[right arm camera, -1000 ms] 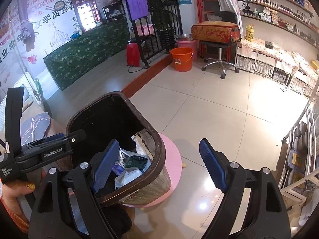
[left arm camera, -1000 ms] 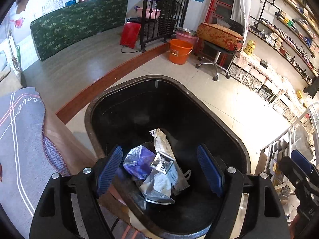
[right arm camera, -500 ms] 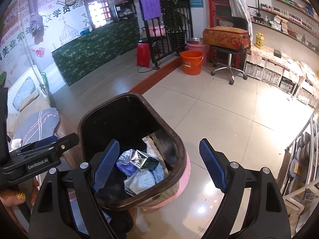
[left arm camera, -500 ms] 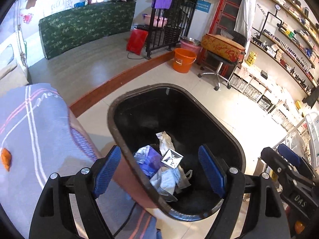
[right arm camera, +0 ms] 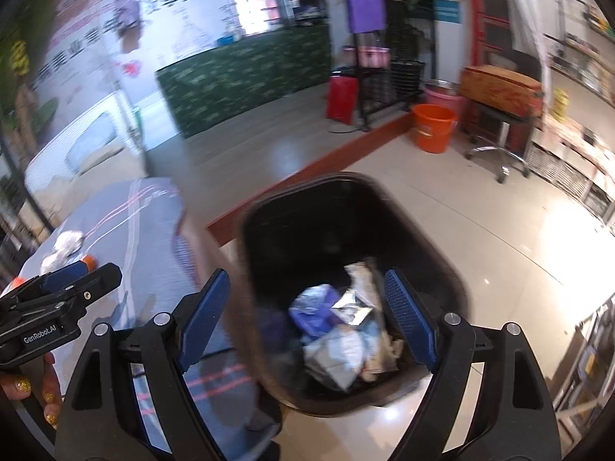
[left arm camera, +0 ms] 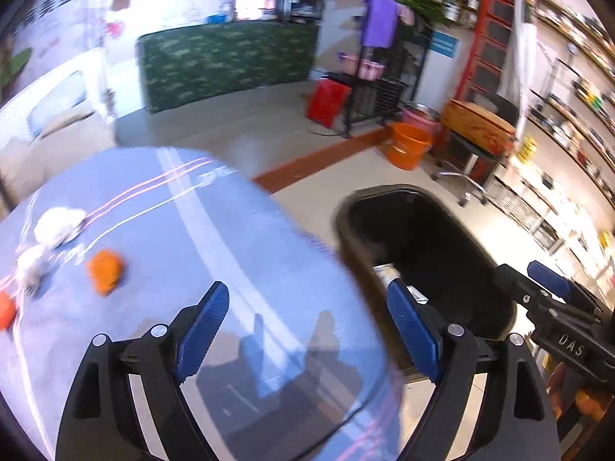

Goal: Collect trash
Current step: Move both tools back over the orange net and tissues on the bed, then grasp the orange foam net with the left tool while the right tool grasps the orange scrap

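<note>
Both tools stand released and empty. The left tool (left arm camera: 303, 322), whose jaws have just been opening with nothing between them, hangs over a blue-grey striped cloth (left arm camera: 215, 253); ahead to its left on that cloth lie an orange scrap (left arm camera: 105, 271) and two white crumpled wads (left arm camera: 57, 223). To its right stands the dark trash bin (left arm camera: 423, 230). The right tool (right arm camera: 303, 320) hovers over that bin's near rim, with crumpled wrappers (right arm camera: 338, 330) lying in the bin's bottom between and below its blue pads (right arm camera: 409, 319).
</note>
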Demonstrator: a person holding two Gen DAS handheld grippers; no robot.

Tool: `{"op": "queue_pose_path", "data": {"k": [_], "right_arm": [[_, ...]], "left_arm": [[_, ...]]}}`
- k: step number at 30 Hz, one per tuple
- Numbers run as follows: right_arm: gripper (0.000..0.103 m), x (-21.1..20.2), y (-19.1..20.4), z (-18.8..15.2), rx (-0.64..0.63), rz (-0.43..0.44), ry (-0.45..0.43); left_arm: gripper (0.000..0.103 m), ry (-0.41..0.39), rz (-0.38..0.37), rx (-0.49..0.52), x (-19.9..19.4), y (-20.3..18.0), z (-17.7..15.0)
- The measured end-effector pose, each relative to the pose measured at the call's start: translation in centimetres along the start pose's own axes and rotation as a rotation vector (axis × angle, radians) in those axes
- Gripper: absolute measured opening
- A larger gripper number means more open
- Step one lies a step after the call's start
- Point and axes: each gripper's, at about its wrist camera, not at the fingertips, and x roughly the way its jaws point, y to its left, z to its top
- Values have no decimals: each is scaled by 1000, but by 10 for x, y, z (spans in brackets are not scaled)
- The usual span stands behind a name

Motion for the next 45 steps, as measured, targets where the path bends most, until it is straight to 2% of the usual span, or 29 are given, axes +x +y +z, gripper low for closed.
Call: {"op": "queue_pose_path", "data": {"k": [9, 15, 20, 27, 33, 35, 37, 38, 40, 45], "right_arm": [[83, 22, 89, -6, -157, 161, 80], [83, 32, 157, -7, -286, 276, 125], [83, 41, 204, -10, -354, 337, 163], [83, 48, 240, -20, -419, 362, 201], [83, 59, 259, -25, -444, 356, 236], [83, 65, 266, -25, -446, 358, 249], [83, 69, 270, -23, -442, 365, 260], [83, 71, 271, -22, -443, 366, 261], [83, 76, 278, -22, -451, 361, 264], [83, 86, 287, -21, -449, 359, 284]], "left_arm": [[83, -30, 169, -228, -36, 98, -31], [83, -68, 328, -389, -72, 174, -52], [83, -66, 425, -496, -91, 232, -68], [83, -66, 492, -543, -93, 290, -62], [82, -51, 511, -515, -71, 318, -42], [76, -33, 504, -525, -64, 327, -43], [63, -7, 489, -546, -57, 335, -44], [60, -7, 480, -554, -55, 335, -44], [48, -16, 471, -556, -55, 336, -45], [32, -22, 464, -536, -55, 331, -49]]}}
